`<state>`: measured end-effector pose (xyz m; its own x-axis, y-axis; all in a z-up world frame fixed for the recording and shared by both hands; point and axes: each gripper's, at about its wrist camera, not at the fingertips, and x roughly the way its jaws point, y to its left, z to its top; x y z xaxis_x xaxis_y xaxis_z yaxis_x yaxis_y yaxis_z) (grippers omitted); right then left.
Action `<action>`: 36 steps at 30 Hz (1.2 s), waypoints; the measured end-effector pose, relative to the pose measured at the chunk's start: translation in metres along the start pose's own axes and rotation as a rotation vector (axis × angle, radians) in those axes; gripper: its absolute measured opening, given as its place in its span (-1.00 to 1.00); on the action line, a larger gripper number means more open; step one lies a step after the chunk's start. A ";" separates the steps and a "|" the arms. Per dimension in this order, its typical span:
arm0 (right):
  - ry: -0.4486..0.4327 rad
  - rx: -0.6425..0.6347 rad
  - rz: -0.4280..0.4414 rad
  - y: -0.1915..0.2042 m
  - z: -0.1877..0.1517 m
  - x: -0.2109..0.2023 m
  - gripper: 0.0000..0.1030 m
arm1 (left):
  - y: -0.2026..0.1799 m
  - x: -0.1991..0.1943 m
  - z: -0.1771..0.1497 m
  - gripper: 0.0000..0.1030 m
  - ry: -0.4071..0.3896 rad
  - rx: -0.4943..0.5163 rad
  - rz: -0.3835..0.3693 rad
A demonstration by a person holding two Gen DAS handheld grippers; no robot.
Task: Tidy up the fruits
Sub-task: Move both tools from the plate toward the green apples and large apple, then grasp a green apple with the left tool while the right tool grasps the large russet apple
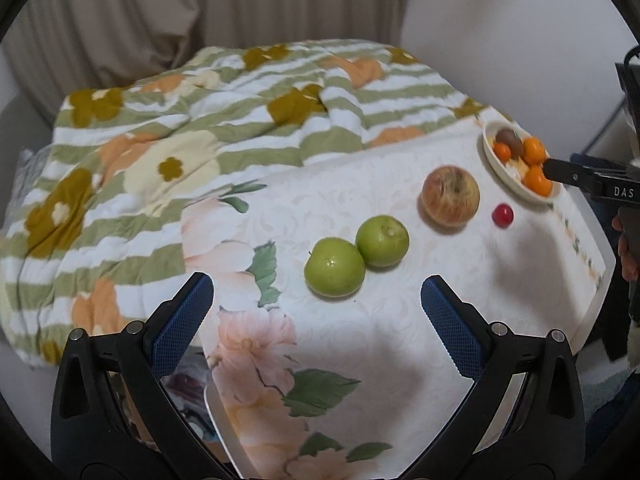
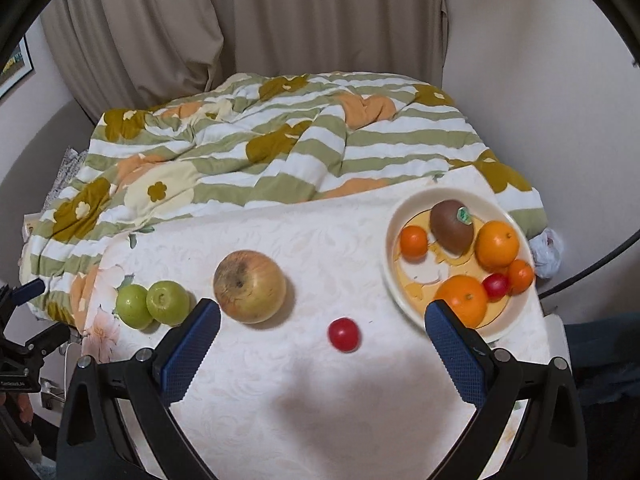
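**Fruit partly gathered on the plate, four pieces left on the cloth**

A table covered by a white floral tablecloth [image 2: 304, 240] was shown, with a striped flowered quilt [image 2: 256, 152] bunched behind it. The plate [image 2: 390, 268], cream with a yellow centre, is taken as the landmark.

On the plate, a brown kiwi [image 2: 451, 229] with a green sticker, two large oranges [image 2: 497, 243], two small mandarins [image 2: 414, 241] and one small red fruit [image 2: 496, 285] were seen. That much of the task was judged to be done.

Off the plate, four pieces were left. The large yellowish-red apple [image 2: 250, 286] was placed well to the left of the plate. Two green apples [image 2: 167, 302], touching each other, were placed farther from the plate still, beyond the large apple and near the table's left edge. A second small red fruit [image 2: 343, 334], possibly a cherry tomato, was placed near the plate, between it and the large apple.

The right gripper [image 2: 322, 338] was held low over the cloth with its blue-padded fingers spread wide and nothing between them; the loose red fruit was framed in the gap, and the right finger overlapped the plate's near rim in the picture. The left gripper [image 1: 316, 302] was likewise held wide apart and empty, far from the plate, with the green apples just ahead of it.

About half of the sorting was judged to remain.
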<state>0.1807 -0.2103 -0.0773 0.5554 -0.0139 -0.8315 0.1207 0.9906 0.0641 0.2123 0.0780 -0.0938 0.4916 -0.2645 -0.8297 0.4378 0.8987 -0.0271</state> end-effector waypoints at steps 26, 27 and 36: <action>0.064 -0.119 0.041 0.045 -0.015 0.090 0.98 | -0.022 0.118 -0.002 0.39 0.141 0.236 -0.072; 0.066 -0.123 0.043 0.045 -0.014 0.092 0.98 | -0.022 0.121 -0.002 0.34 0.151 0.237 -0.081; 0.077 -0.156 0.068 0.053 -0.008 0.106 0.98 | -0.019 0.124 -0.006 0.22 0.175 0.212 -0.088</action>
<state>0.2388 -0.1585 -0.1663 0.4927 0.0584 -0.8683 -0.0471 0.9981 0.0404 0.2607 0.0305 -0.1992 0.3156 -0.2571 -0.9134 0.6294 0.7771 -0.0013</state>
